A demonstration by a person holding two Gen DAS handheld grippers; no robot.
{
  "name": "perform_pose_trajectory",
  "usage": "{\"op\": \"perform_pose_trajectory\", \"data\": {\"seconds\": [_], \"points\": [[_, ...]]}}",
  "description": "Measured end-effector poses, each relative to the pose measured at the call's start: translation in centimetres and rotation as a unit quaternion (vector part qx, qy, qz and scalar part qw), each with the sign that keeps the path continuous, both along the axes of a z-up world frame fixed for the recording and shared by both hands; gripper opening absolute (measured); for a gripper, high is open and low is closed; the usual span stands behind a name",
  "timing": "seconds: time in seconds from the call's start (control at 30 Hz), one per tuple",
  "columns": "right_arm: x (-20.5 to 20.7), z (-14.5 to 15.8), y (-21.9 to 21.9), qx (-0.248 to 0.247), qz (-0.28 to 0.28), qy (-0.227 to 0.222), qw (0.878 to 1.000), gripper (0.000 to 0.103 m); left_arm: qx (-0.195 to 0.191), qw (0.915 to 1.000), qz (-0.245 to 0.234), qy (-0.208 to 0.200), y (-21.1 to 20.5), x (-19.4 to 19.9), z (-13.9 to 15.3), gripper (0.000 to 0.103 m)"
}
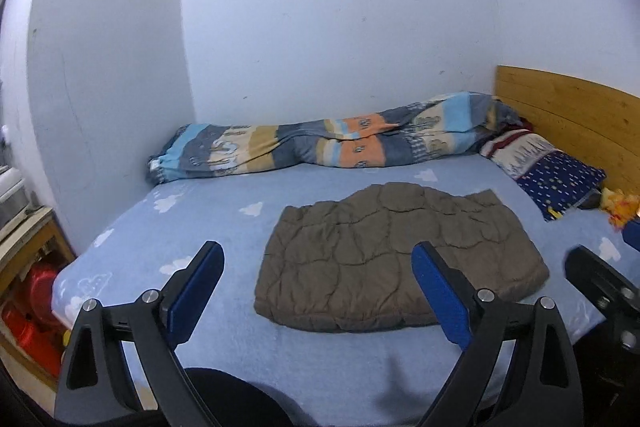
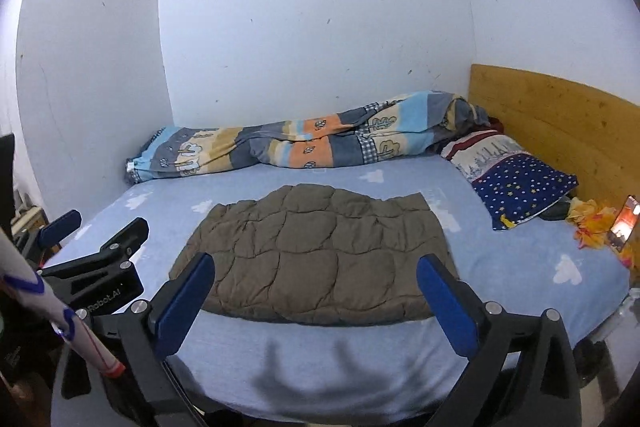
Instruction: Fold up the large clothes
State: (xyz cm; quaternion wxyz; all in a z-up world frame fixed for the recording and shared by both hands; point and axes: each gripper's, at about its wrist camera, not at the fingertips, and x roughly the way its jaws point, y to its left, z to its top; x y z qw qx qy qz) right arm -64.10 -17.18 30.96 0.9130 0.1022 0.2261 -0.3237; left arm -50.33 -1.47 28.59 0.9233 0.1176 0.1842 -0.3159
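Observation:
A brown quilted padded garment (image 1: 396, 259) lies folded flat in a rough rectangle on the blue bed sheet (image 1: 224, 211); it also shows in the right wrist view (image 2: 316, 259). My left gripper (image 1: 318, 291) is open and empty, held above the near edge of the bed, to the garment's near left. My right gripper (image 2: 316, 303) is open and empty, held over the garment's near edge without touching it. The left gripper's body (image 2: 96, 267) shows at the left of the right wrist view.
A rolled striped blanket (image 1: 328, 143) lies along the back wall. A star-patterned pillow (image 2: 516, 187) sits by the wooden headboard (image 2: 560, 123). A yellow-orange toy (image 2: 592, 223) and a lit phone (image 2: 624, 223) lie at the right. A wooden shelf with red items (image 1: 32, 295) stands left.

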Motion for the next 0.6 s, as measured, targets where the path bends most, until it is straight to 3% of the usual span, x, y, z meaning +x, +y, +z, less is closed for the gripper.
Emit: {"op": "perform_pose_trajectory", "data": {"seconds": [0.13, 0.23, 0.37, 0.43, 0.6], "points": [[0.8, -0.8, 1.1, -0.027, -0.017, 0.029, 0.999, 0.103, 0.041, 0.9988, 0.027, -0.006, 0.0, 0.1, -0.5, 0.094], [1.0, -0.8, 1.2, -0.024, -0.011, 0.022, 0.999, 0.102, 0.031, 0.9989, 0.029, 0.019, 0.7, 1.0, -0.9, 0.094], [0.7, -0.1, 1.4, -0.035, -0.017, -0.007, 0.999, 0.103, 0.023, 0.9987, 0.046, 0.006, 1.3, 1.1, -1.0, 0.094], [0.5, 0.1, 1.5, -0.042, -0.019, -0.021, 0.999, 0.103, 0.023, 0.9989, 0.036, 0.019, 1.3, 1.4, -1.2, 0.094], [1.0, -0.4, 1.7, -0.042, -0.013, -0.016, 0.999, 0.103, 0.033, 0.9979, 0.024, 0.05, 0.5, 2.2, -2.4, 0.094]]}}
